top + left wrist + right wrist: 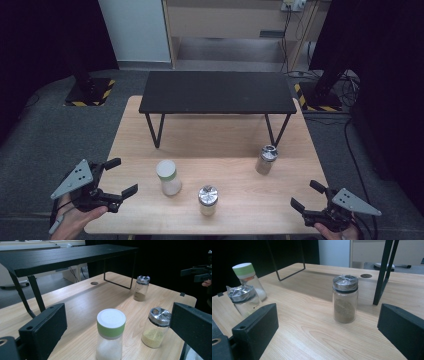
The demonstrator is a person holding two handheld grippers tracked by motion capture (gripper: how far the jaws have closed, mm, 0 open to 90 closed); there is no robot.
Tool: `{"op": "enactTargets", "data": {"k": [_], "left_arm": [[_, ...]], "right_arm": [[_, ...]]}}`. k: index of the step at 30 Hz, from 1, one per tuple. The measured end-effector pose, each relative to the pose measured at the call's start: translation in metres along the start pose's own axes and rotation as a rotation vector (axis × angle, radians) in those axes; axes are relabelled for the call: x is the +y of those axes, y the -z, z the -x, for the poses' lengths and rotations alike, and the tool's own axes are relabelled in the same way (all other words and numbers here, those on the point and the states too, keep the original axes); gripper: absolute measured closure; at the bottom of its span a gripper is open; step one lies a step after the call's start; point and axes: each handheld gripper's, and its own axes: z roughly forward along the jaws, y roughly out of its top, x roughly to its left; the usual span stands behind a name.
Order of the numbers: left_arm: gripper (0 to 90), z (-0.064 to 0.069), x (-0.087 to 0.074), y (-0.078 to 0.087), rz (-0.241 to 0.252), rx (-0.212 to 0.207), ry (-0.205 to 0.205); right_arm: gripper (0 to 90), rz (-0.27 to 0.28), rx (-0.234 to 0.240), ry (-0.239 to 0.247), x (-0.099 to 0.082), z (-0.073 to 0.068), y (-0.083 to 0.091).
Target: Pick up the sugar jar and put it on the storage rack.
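Three jars stand on the wooden table [145, 145]. One has a white lid with a green band and holds white powder [168, 177] [110, 335]. A silver-lidded jar of yellow powder [208, 200] [156, 327] stands near the front edge. A silver-lidded jar of brown powder [266, 160] [345, 300] stands at the right. My left gripper [122, 176] is open at the front left corner and faces the green-banded jar from a short way off. Open as well, my right gripper [306, 195] hovers at the front right corner, apart from the brown jar.
A low black shelf [217, 92] on thin metal legs stands across the far half of the table. Bare wood lies under it and between the jars. A cable hole [94, 283] is set in the tabletop near the shelf.
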Motion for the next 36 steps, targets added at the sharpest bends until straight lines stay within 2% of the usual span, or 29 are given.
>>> {"op": "enactTargets", "data": {"k": [21,31,36], "left_arm": [[0.0,-0.013,0.015,-0.026,-0.063,-0.03,-0.018],[0.7,-0.02,0.013,-0.04,-0.092,-0.049,-0.036],[1.1,-0.022,0.01,-0.045,-0.087,-0.054,-0.05]], "right_arm": [[3.9,0.001,0.0,0.0,0.0,0.0,0.0],[3.9,0.0,0.002,0.0,0.0,0.001,0.0],[4.0,0.0,0.0,0.0,0.0,0.0,0.0]]}}
